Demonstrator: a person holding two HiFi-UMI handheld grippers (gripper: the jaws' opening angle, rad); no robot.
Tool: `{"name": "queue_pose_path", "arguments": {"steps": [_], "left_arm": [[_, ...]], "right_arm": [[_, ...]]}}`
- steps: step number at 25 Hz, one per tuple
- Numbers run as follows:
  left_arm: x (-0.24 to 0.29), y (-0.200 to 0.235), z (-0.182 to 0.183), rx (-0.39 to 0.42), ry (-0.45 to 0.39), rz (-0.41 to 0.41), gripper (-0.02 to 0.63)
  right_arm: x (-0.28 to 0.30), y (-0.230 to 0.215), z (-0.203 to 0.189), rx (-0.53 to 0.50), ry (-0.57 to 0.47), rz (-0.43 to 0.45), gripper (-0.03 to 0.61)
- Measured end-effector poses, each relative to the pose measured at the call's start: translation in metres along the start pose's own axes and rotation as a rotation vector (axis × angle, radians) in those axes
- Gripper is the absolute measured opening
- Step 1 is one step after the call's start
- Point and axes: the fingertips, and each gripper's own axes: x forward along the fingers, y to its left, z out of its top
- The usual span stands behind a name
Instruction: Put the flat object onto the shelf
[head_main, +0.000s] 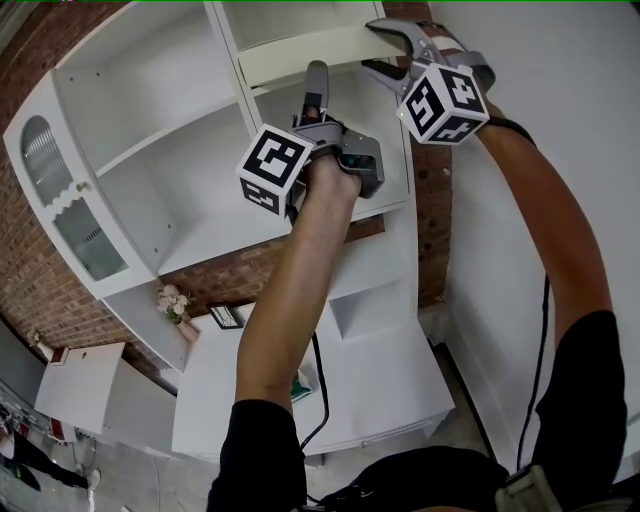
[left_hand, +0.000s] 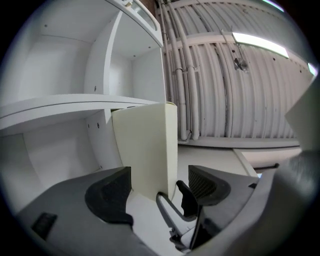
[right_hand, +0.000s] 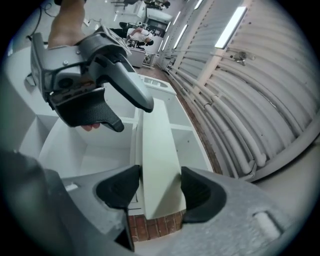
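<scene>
Red brick wall (head_main: 40, 270) behind. Below, white bench (head_main: 385, 385); near its far left corner, pale flowers (head_main: 173, 300) just beside a dark picture frame (head_main: 226, 317). Small green-edged thing (head_main: 303, 385) on the bench, too small to name. Left of the bench and apart, a low white box (head_main: 80, 385). Overhead, parallel grey pipes (left_hand: 210, 90) and one lit strip light (left_hand: 257, 42).

A home-style set built inside an industrial hall. White shelving (head_main: 170, 150) backs on a brick wall (head_main: 250, 268), flowers (head_main: 172, 300) toward 8 o'clock; bare pipes (left_hand: 185, 75) and strip lights (left_hand: 260, 42) run overhead.
</scene>
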Motion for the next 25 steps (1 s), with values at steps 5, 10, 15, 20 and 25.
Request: {"name": "queue_pose_path", "arguments": {"steps": [5, 10, 15, 20, 25], "left_arm": [[-0.015, 0.015, -0.015, 0.147, 0.115, -0.016, 0.350], [-0.030, 0.024, -0.023, 0.270, 0.191, -0.047, 0.348], [-0.038, 0.035, -0.033, 0.378, 0.231, -0.051, 0.347], [-0.035, 0.040, -0.040, 0.428, 0.208, -0.035, 0.336], [-0.035, 0.034, -0.049, 0.506, 0.216, -0.053, 0.307]], "right_arm": [[0.019, 0.010, -0.005, 0.021, 0.026, 0.020, 0.256], [0.041, 0.016, -0.012, 0.068, 0.029, 0.051, 0.256], [0.044, 0.011, -0.012, 0.059, -0.011, 0.041, 0.256], [0.031, 0.023, -0.006, -0.008, -0.066, 0.067, 0.258], [0.002, 0.020, 0.008, 0.097, -0.179, 0.041, 0.256]]}}
